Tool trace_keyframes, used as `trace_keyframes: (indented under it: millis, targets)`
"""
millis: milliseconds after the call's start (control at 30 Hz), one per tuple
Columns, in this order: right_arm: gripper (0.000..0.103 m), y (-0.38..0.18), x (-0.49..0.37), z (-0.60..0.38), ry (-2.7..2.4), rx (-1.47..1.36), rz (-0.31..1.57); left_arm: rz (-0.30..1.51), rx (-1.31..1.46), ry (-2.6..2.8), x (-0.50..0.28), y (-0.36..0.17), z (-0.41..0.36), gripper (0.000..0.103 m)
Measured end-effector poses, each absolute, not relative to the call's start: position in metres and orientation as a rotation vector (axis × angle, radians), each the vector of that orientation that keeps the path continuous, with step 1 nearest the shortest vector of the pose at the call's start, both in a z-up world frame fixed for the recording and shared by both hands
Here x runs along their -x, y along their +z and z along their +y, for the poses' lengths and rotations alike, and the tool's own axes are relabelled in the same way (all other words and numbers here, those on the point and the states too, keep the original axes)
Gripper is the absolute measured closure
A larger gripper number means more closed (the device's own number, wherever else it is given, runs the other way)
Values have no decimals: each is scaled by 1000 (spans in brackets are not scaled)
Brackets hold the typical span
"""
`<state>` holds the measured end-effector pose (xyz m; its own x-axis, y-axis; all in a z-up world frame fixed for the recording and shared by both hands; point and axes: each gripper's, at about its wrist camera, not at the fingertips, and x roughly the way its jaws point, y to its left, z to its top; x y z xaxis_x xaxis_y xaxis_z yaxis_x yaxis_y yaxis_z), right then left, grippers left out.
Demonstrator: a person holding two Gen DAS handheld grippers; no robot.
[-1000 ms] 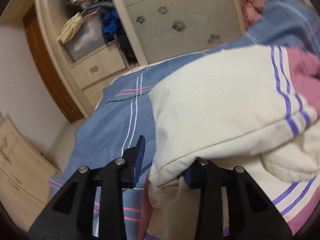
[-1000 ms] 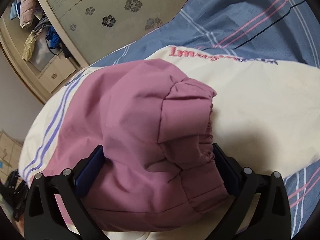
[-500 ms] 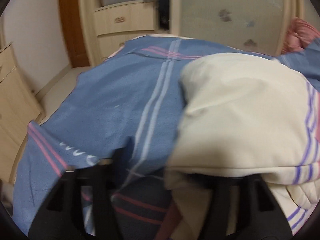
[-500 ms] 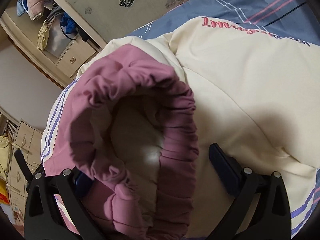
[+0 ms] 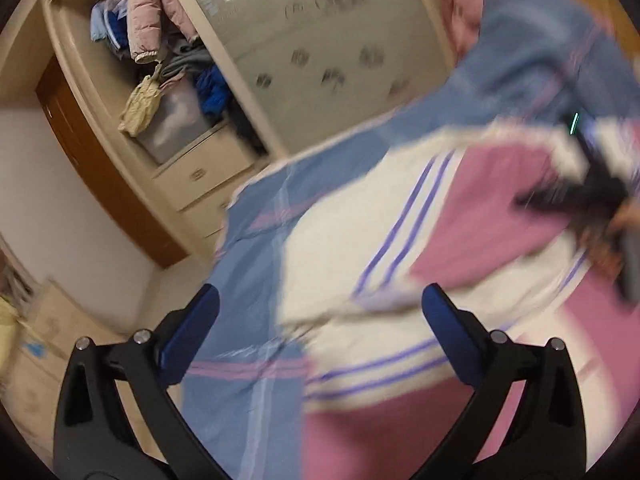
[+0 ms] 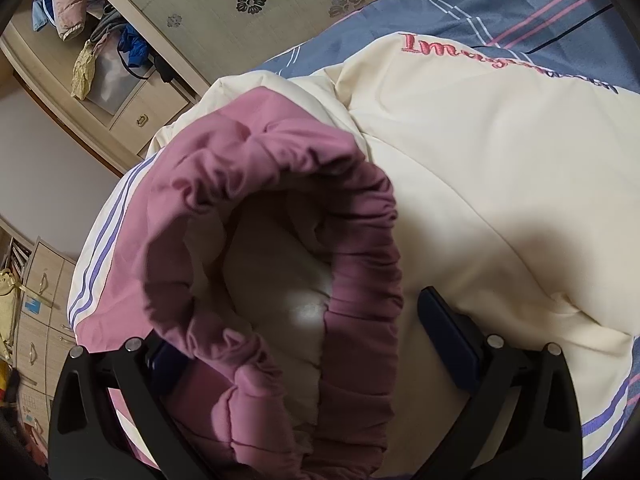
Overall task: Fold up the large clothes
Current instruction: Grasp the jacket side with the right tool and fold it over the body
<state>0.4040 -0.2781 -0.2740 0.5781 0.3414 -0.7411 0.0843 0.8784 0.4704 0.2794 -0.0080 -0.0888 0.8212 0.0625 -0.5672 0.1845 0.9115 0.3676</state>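
Blue bedding with pink and white stripes covers the bed, and on it lies the padded jacket, cream with mauve panels and violet stripes, pink script stitched across one cream panel near the far edge. In the right wrist view a mauve elasticated cuff of the jacket stands up as an open ring right in front of the camera, showing the pale lining inside. The right gripper has its jaws spread wide; the cuff fabric sits between them and covers the left blue pad, while the right pad stands apart from the cloth, so nothing is pinched.

In the left wrist view, which is blurred, the left gripper is also spread wide, its two blue pads hanging above the near edge of the jacket and the blue bedding, gripping nothing. At the right side of that view a dark shape, probably the other gripper, sits over the mauve part of the jacket; its details are too smeared to tell.

Beyond the bed stands a pale wooden wardrobe with drawers, an open section stuffed with hanging and piled clothes, and a frosted sliding door with a flower pattern. A wooden chest of drawers stands at the left edge.
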Motion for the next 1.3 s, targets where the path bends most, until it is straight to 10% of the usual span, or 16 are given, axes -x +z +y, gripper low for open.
trace_keyframes:
  millis: [200, 367, 700, 967, 1067, 1300]
  targets:
    - [1, -278, -404, -289, 201, -519, 942, 521, -136, 76, -349, -88, -43, 2]
    - [1, -278, -405, -291, 197, -542, 934, 824, 107, 15, -414, -259, -23, 2]
    - [1, -251, -389, -299, 70, -574, 1003, 811, 107, -13, -418, -248, -20, 2]
    - [1, -156, -273, -413, -71, -784, 416, 810, 102, -20, -424, -252, -19, 2]
    - [1, -207, -217, -476, -255, -1002, 47, 813, 97, -13, -424, -250, -23, 2]
    - [4, -327, -191, -521, -386, -1558, -124, 813, 96, -9, -426, -248, -26, 2]
